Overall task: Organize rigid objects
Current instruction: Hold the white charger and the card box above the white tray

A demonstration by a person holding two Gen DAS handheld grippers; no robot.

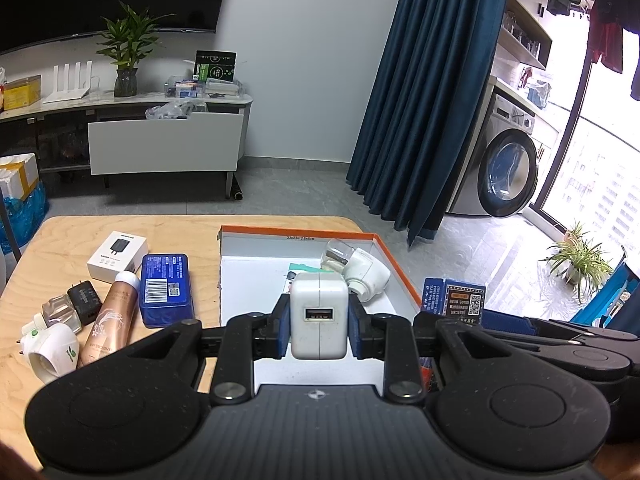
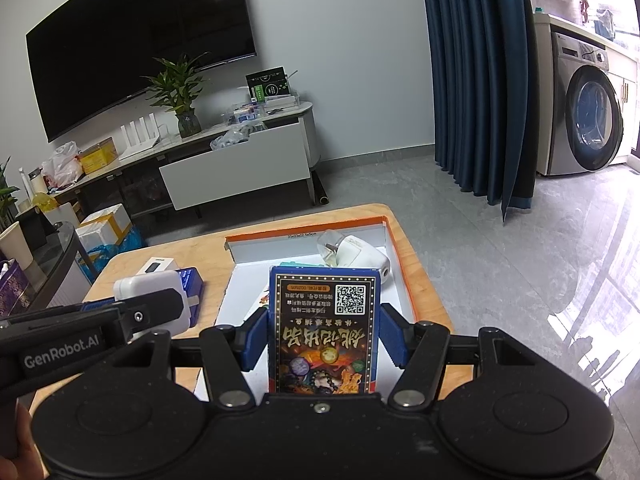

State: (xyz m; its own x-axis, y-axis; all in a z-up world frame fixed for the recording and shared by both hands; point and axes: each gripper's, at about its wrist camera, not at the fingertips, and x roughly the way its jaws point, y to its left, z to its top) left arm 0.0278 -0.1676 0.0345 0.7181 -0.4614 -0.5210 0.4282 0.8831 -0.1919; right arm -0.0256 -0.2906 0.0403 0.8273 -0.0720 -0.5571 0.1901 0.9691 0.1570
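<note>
My left gripper (image 1: 319,316) is shut on a white USB charger (image 1: 319,314), held above the near part of an orange-edged white box (image 1: 394,258). My right gripper (image 2: 323,334) is shut on a blue card box with a QR code (image 2: 324,328), held over the same orange-edged box (image 2: 404,276). In the left wrist view the card box (image 1: 454,300) shows at the right; in the right wrist view the charger (image 2: 154,300) shows at the left. Inside the orange-edged box lies a white plug-in vaporizer with a clear bottle (image 1: 358,268), also visible from the right (image 2: 354,256).
On the wooden table (image 1: 60,240) left of the box lie a white charger carton (image 1: 117,256), a blue tin (image 1: 166,290), a rose-gold spray can (image 1: 108,322), a black adapter (image 1: 85,300) and a second white vaporizer (image 1: 50,346). The table's far edge drops to grey floor.
</note>
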